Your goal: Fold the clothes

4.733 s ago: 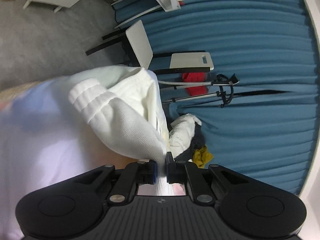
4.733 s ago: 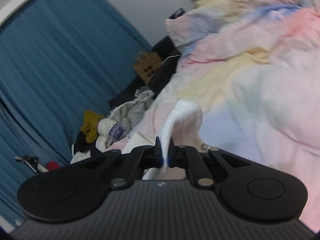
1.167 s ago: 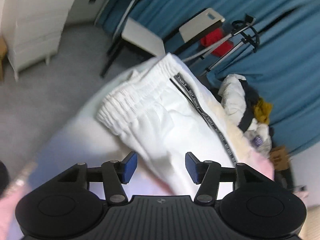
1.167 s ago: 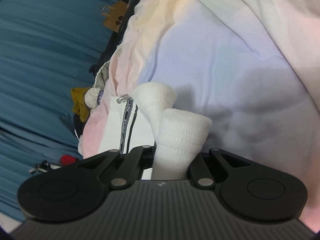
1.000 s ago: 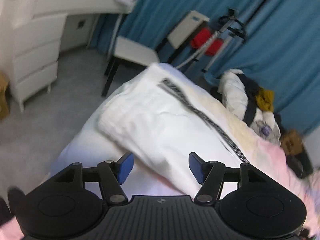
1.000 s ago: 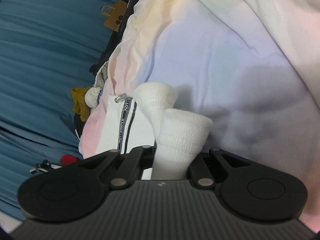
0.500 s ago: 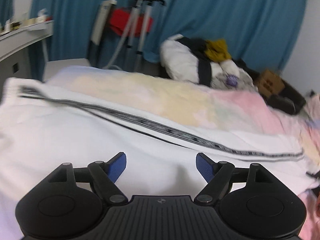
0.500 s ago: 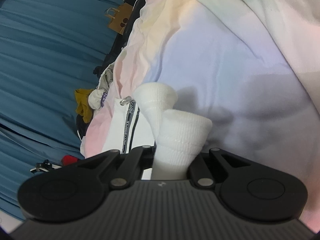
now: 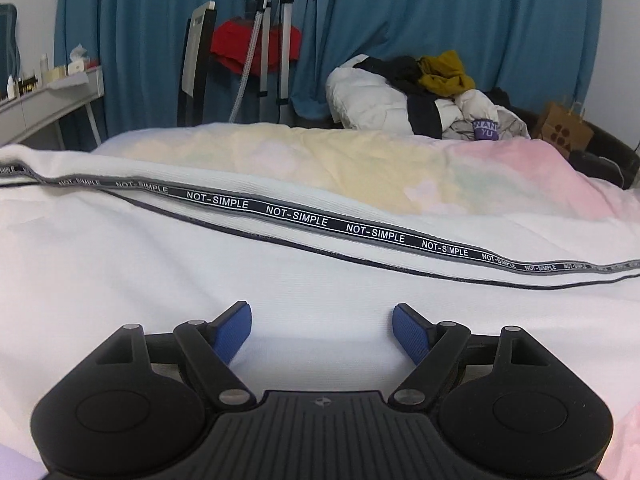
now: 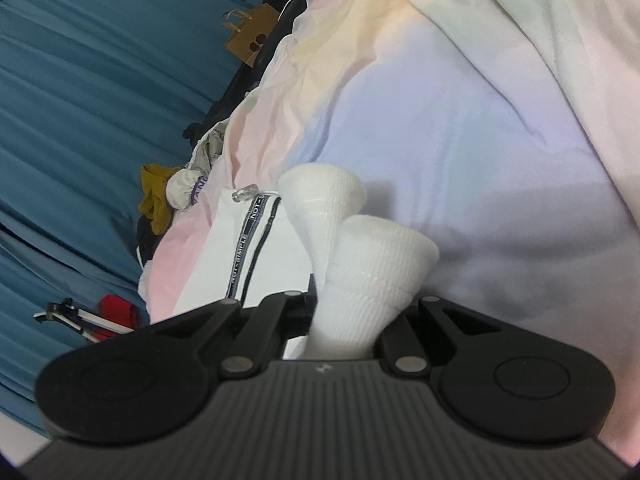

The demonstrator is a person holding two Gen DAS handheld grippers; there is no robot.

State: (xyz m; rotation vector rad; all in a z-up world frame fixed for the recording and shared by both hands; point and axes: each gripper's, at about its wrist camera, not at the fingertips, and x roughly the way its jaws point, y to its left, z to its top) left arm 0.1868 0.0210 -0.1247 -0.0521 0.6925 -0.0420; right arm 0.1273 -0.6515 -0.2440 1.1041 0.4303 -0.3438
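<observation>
So, largest first: we see the bed (image 9: 500, 184) under a pastel duvet, blue curtains (image 9: 460, 12) behind it. White trousers (image 9: 120, 264) lie flat lengthwise across the near side of the bed, black "NOT-SIMPLE" side stripe (image 9: 336, 224) running left to right in the left wrist view. At the far side of the bed sits a clothes pile (image 9: 424, 92) (white, black, mustard), with a brown paper bag (image 9: 564, 130) just right of it. A chair with something red (image 9: 256, 48) on it stands in front of the curtain, a white desk (image 9: 48, 100) at far left. Left claw (image 9: 322, 330) hovers low over the trousers with its blue pads (image 9: 234, 330) wide apart, gripping nothing. Right claw (image 10: 348, 320) is clamped on the ribbed cuffs (image 10: 372, 268) at the trouser leg ends; both cuffs stick up out of the jaws, the rest of the legs trailing back along the bed. A small clear drawstring tip (image 10: 244, 194) lies beside the stripe in the right wrist view.
</observation>
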